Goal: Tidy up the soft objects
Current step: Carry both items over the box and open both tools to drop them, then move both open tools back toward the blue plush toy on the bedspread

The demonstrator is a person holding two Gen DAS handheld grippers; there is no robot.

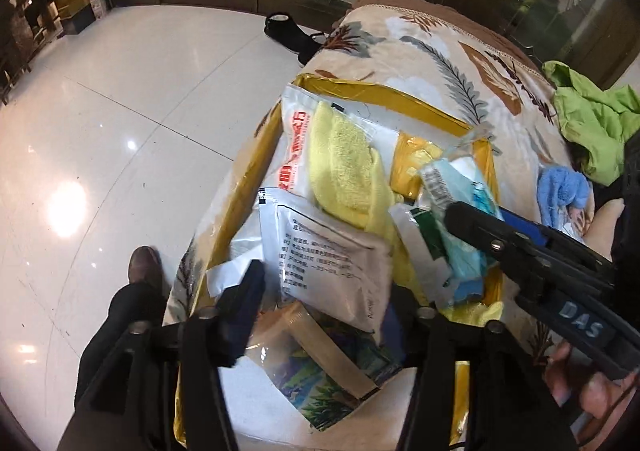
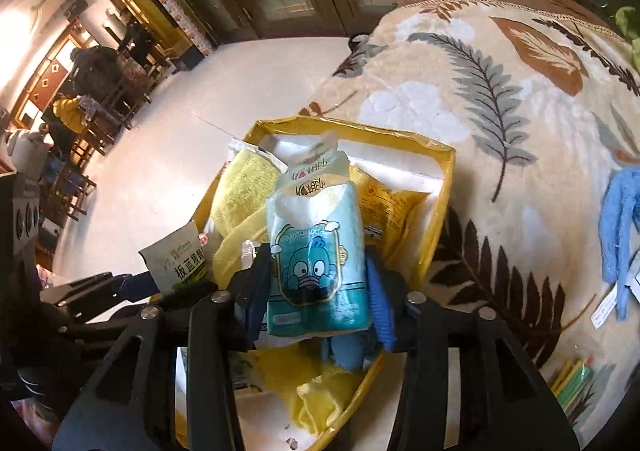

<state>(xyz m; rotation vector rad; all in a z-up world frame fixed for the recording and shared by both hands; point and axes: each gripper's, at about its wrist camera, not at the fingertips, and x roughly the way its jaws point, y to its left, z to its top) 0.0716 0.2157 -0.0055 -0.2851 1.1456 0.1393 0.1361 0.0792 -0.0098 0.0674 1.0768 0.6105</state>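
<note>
A yellow box (image 1: 400, 93) sits on the leaf-patterned blanket (image 1: 460, 51) and holds soft items: a yellow towel (image 1: 344, 159), white sachets and packets. My left gripper (image 1: 324, 283) is shut on a white printed sachet (image 1: 328, 259) above the box's near end. My right gripper (image 2: 320, 275) is shut on a light blue cartoon tissue pack (image 2: 316, 255) over the yellow box (image 2: 436, 211); it also shows in the left wrist view (image 1: 472, 223). The yellow towel (image 2: 240, 195) lies behind it.
A blue towel (image 1: 560, 191) and a green cloth (image 1: 592, 119) lie on the blanket right of the box. The blue towel (image 2: 618, 231) and green-yellow packets (image 2: 572, 375) show in the right wrist view. Shiny tile floor (image 1: 120, 131) lies left. My shoe (image 1: 142, 267) is near the blanket edge.
</note>
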